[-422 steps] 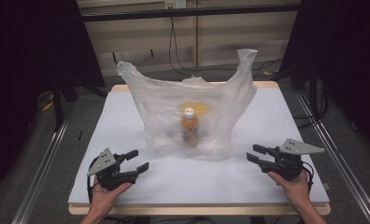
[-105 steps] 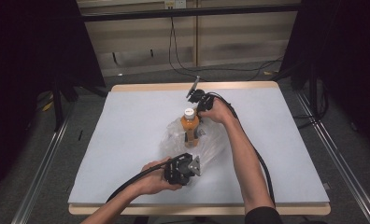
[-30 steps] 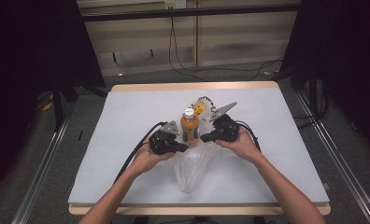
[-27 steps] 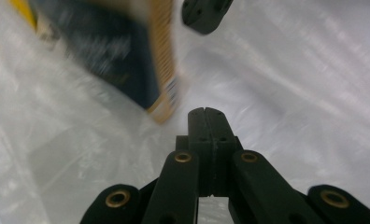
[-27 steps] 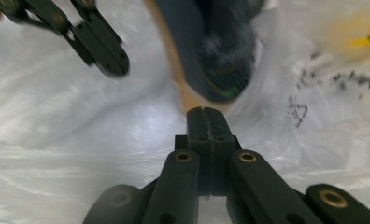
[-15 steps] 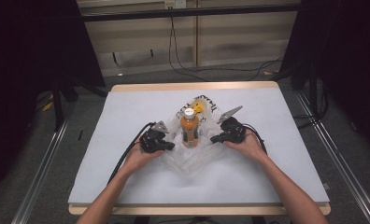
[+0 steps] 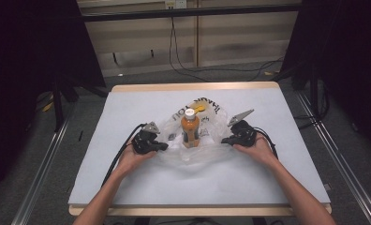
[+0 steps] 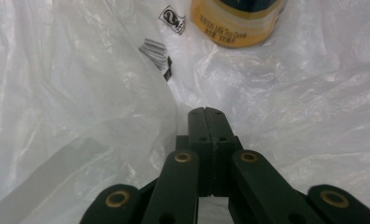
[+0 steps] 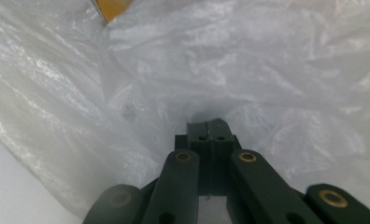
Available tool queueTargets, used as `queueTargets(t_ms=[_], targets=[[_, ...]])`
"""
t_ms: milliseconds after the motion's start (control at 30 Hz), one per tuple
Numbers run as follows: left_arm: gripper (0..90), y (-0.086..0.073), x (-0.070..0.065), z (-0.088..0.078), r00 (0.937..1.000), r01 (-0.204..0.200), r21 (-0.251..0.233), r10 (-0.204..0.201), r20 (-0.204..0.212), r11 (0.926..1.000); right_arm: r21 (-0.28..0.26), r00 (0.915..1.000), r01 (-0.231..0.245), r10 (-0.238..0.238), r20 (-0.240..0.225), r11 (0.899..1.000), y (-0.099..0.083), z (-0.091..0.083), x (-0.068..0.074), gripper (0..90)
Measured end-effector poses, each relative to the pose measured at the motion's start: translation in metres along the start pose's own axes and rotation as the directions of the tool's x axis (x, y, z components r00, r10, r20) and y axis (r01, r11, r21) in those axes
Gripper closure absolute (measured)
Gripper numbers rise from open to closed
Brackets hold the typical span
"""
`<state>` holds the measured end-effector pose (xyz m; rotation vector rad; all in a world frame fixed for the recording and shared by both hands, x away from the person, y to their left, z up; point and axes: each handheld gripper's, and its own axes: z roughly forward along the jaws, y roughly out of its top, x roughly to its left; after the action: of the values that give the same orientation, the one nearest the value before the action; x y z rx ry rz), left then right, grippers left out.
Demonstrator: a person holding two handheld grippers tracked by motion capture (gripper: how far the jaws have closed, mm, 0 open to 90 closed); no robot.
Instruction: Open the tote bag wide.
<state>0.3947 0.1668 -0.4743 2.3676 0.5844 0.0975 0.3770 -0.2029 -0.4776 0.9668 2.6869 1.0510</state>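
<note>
An orange drink bottle (image 7: 190,129) with a white cap stands upright at the table's middle, on a thin clear plastic bag (image 7: 193,153) that lies crumpled low around its base. My left gripper (image 7: 163,146) is left of the bottle at the bag's left side. Its jaws are pressed together on the film (image 8: 127,107), with the bottle's base (image 8: 234,23) just ahead. On the other side of the bottle, my right gripper (image 7: 225,140) is shut on the bag's right side, and the film (image 9: 267,84) bunches around its tips.
The bag's far flap with black "THANK YOU" lettering and a yellow mark (image 7: 198,109) lies flat behind the bottle. The white table top (image 7: 127,187) has a wooden edge, with metal rails and dark floor on both sides. Cables trail from both grippers.
Both hands have moved apart and toward the person, drawing the bag down and flatter around the bottle. The bottle has stayed upright in place.
</note>
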Motion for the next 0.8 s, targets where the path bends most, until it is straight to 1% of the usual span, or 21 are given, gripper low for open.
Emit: queueTargets(t_ms=[67,100,133,167,233,267,300,333,367,400,433,467,500,533,567,600,633,667,700,767,800], targets=[[90.0,-0.003,0.002,-0.001,0.9999,0.012,-0.018,-0.012,0.000,0.9998,0.006,1.0000,0.000,0.000,0.007,1.000,-0.001,-0.002,-0.001,90.0],[90.0,-0.004,0.002,-0.002,0.9998,0.018,-0.019,-0.018,0.004,0.9996,0.009,1.0000,-0.004,0.004,0.008,1.000,-0.002,-0.003,-0.001,90.0],[90.0,-0.005,0.002,-0.003,0.9998,0.022,-0.018,-0.022,-0.003,0.9996,0.011,0.9999,-0.004,0.003,0.012,1.000,-0.002,-0.003,0.000,90.0],[90.0,-0.006,0.002,-0.003,0.9997,0.023,-0.026,-0.023,0.007,0.9994,0.010,0.9998,-0.006,0.006,0.019,1.000,-0.002,-0.003,0.001,90.0],[90.0,-0.008,0.002,-0.003,0.9991,0.040,-0.035,-0.039,0.018,0.9986,0.008,0.9997,-0.004,0.004,0.025,1.000,-0.002,-0.003,0.002,90.0],[90.0,-0.008,0.002,-0.003,0.9988,0.046,-0.041,-0.045,0.016,0.9981,-0.001,0.9995,-0.004,0.004,0.033,1.000,-0.003,-0.003,0.003,90.0],[90.0,-0.009,0.002,-0.003,0.9986,0.050,-0.054,-0.049,0.021,0.9973,-0.016,0.9997,-0.011,0.011,0.023,1.000,-0.005,-0.003,0.003,90.0],[90.0,-0.010,0.001,-0.003,0.9976,0.064,-0.061,-0.063,0.031,0.9960,-0.033,0.9994,-0.024,0.025,0.024,0.999,-0.007,-0.003,0.004,90.0],[90.0,-0.009,0.001,-0.004,0.9985,0.052,-0.060,-0.051,0.023,0.9968,-0.042,0.9995,-0.026,0.026,0.016,0.999,-0.008,-0.003,0.004,90.0],[90.0,-0.009,0.000,-0.006,0.9976,0.061,-0.085,-0.058,0.038,0.9945,-0.044,0.9994,-0.022,0.023,0.026,0.999,-0.007,-0.004,0.006,90.0],[90.0,-0.008,0.000,-0.009,0.9978,0.056,-0.098,-0.052,0.041,0.9937,-0.063,0.9996,-0.022,0.023,0.019,0.998,-0.006,-0.004,0.006,90.0],[90.0,-0.007,-0.002,-0.010,0.9973,0.064,-0.111,-0.060,0.044,0.9917,-0.083,0.9995,-0.026,0.027,0.017,0.996,-0.005,-0.006,0.007,90.0],[90.0,-0.005,-0.003,-0.012,0.9978,0.053,-0.124,-0.048,0.045,0.9908,-0.096,0.9995,-0.030,0.031,0.010,0.995,-0.005,-0.007,0.008,90.0],[90.0,-0.005,-0.004,-0.014,0.9980,0.053,-0.129,-0.048,0.042,0.9903,-0.116,0.9993,-0.035,0.036,0.005,0.993,-0.003,-0.009,0.009,90.0],[90.0,-0.004,-0.006,-0.015,0.9973,0.060,-0.155,-0.053,0.050,0.9860,-0.126,0.9994,-0.033,0.034,0.004,0.991,-0.003,-0.010,0.010,90.0],[90.0,-0.002,-0.008,-0.017,0.9979,0.049,-0.156,-0.042,0.049,0.9865,-0.137,0.9994,-0.033,0.033,-0.004,0.990,-0.002,-0.012,0.012,90.0],[90.0,-0.002,-0.009,-0.018,0.9975,0.055,-0.172,-0.047,0.052,0.9835,-0.143,0.9996,-0.029,0.029,-0.001,0.989,-0.003,-0.014,0.015,90.0],[90.0,-0.001,-0.010,-0.020,0.9979,0.048,-0.168,-0.040,0.050,0.9846,-0.150,0.9996,-0.028,0.029,0.001,0.988,-0.003,-0.016,0.017,90.0],[90.0,0.000,-0.011,-0.022,0.9977,0.046,-0.181,-0.036,0.058,0.9824,-0.151,0.9997,-0.025,0.025,-0.003,0.988,-0.003,-0.018,0.018,90.0],[90.0,0.001,-0.014,-0.024,0.9978,0.038,-0.201,-0.026,0.061,0.9788,-0.181,0.9997,-0.026,0.026,-0.001,0.983,-0.004,-0.024,0.023,90.0],[90.0,0.001,-0.016,-0.025,0.9976,0.041,-0.208,-0.028,0.063,0.9772,-0.197,0.9996,-0.029,0.028,-0.008,0.980,-0.004,-0.027,0.024,90.0]])
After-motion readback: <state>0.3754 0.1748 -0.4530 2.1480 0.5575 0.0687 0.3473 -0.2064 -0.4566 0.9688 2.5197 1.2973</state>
